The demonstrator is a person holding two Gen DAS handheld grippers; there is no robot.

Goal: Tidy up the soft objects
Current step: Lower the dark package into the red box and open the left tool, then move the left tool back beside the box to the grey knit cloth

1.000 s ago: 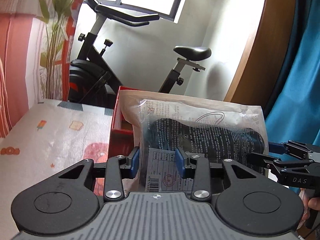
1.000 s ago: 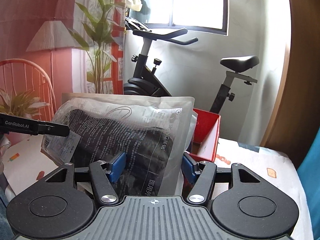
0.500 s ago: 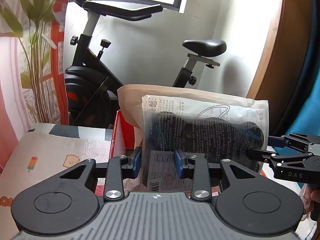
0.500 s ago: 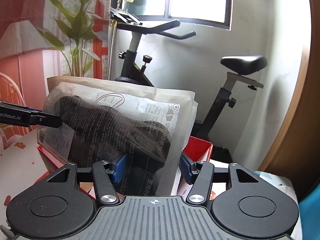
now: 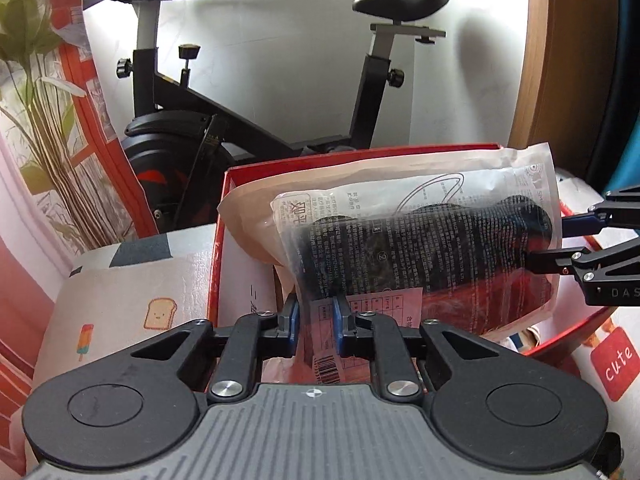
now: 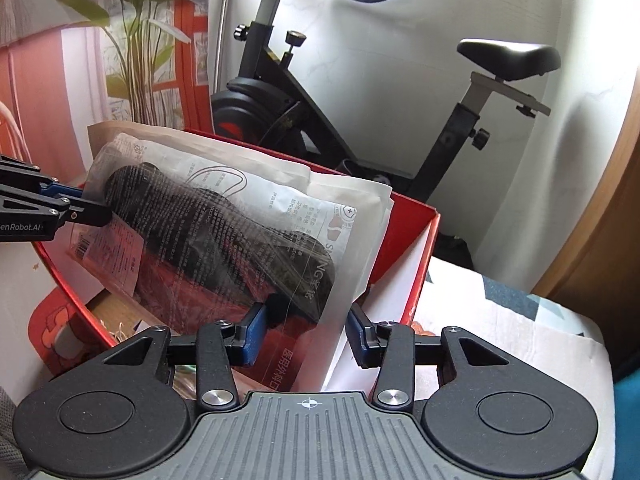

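Note:
A clear plastic packet (image 5: 424, 252) with something dark inside and printed text is held between both grippers, together with a beige flat bag behind it. My left gripper (image 5: 316, 322) is shut on the packet's labelled end. My right gripper (image 6: 304, 334) is shut on the other end of the packet (image 6: 224, 236). The packet hangs over the open red box (image 5: 224, 216), its lower edge inside the box (image 6: 424, 256). Each gripper shows at the side of the other's view.
The red box stands on a surface with a cartoon-print cover (image 5: 132, 280). An exercise bike (image 5: 256, 120) stands behind the box by the white wall. A plant (image 6: 136, 40) is at the left. A wooden panel (image 5: 560, 60) is at the right.
Both grippers have carried the packet forward and down. It now hangs over and partly inside the red box, which was behind it before.

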